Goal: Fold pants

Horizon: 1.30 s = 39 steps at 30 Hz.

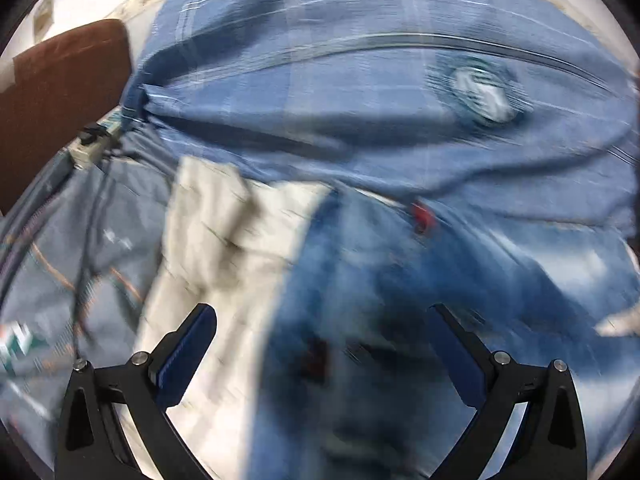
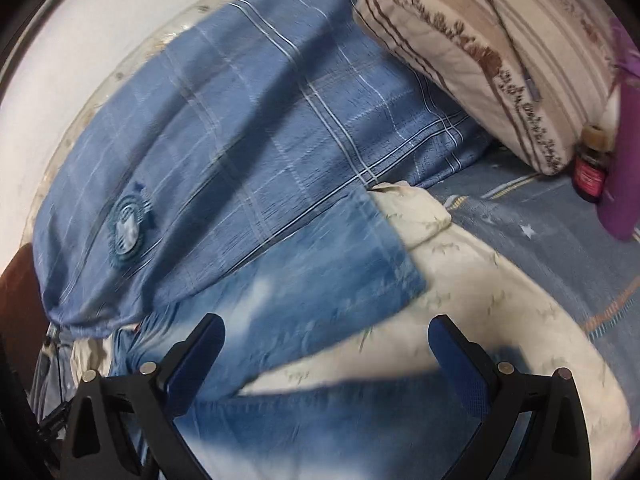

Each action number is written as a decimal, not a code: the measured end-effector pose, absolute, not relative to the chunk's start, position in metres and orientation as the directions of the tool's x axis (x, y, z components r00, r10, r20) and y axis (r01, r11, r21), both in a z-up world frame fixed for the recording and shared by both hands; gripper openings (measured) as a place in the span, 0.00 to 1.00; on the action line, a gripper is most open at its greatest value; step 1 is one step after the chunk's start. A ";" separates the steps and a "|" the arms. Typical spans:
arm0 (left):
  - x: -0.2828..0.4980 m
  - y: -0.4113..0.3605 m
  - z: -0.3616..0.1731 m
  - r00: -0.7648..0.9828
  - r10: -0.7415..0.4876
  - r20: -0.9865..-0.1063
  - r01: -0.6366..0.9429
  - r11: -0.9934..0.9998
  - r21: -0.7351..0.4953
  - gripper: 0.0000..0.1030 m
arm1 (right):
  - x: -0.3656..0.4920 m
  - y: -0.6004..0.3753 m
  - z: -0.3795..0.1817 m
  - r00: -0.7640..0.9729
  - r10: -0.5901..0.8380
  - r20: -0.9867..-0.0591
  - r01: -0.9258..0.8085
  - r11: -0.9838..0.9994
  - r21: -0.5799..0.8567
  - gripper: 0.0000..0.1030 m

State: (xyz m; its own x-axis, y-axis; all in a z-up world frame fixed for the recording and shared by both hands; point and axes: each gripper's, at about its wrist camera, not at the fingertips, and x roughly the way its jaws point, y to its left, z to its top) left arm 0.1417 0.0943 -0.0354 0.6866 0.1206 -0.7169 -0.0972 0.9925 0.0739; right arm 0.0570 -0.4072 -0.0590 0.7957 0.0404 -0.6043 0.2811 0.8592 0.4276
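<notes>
left wrist view: left gripper [image 1: 322, 312] spread wide, nothing between the fingers; heavy motion blur.
pants, left view: jeans [image 1: 360, 280] lie right under and ahead of the fingers, red tab [image 1: 422, 216] near the far edge; which end this is, cannot tell.
underlay: cream quilt [image 1: 224, 240] just left of the denim, plaid blue blanket [image 1: 320, 80] with round emblem [image 1: 482, 90] beyond.
left-only: brown cushion [image 1: 68, 92] at upper left, cable [image 1: 92, 240] over the grey-blue sheet [image 1: 60, 260].
right wrist view: right gripper [image 2: 326, 334] also wide open, holding nothing.
pants, right view: jeans [image 2: 304, 280] spread on the quilt [image 2: 500, 300]; one leg end reaches toward the blanket [image 2: 240, 120], a second denim layer sits below the fingers.
right-only: leg layout is readable here; striped pillow [image 2: 480, 52], small bottle [image 2: 590, 168], purple item [image 2: 624, 160].
step: likely approach before a grasp, fold not yet made.
next: probably each gripper closes on a denim edge, picking denim only, not quilt.
</notes>
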 end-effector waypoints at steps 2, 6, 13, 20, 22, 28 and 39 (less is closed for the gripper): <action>0.169 0.107 -0.032 0.674 0.160 -0.722 -0.123 0.987 0.104 1.00 | 0.077 -0.413 -0.058 0.780 0.036 -0.624 0.280 0.872 0.400 1.00; 0.224 0.119 -0.037 0.621 0.127 -0.773 -0.129 0.990 0.059 1.00 | 0.115 -0.424 -0.055 0.760 0.016 -0.650 0.283 0.892 0.353 0.99; 0.299 0.105 -0.082 0.509 0.005 -0.861 -0.130 0.989 -0.071 0.94 | 0.178 -0.445 -0.060 0.714 0.002 -0.700 0.280 0.916 0.288 0.96; 0.330 0.086 -0.116 0.496 -0.023 -0.868 -0.100 0.991 -0.083 0.79 | 0.234 -0.454 -0.069 0.675 -0.029 -0.738 0.250 0.949 0.192 0.89; 0.332 0.084 -0.119 0.506 -0.026 -0.862 -0.091 0.992 -0.083 0.72 | 0.251 -0.454 -0.077 0.652 -0.068 -0.755 0.259 0.956 0.138 0.88; 0.331 0.077 -0.118 0.523 -0.029 -0.852 -0.058 0.996 -0.069 0.36 | 0.291 -0.459 -0.114 0.547 -0.074 -0.834 0.275 0.957 0.096 0.62; 0.254 0.105 -0.030 0.661 -0.191 -0.726 0.048 0.976 -0.213 0.13 | 0.216 -0.436 -0.061 0.682 -0.068 -0.729 0.226 0.967 0.121 0.21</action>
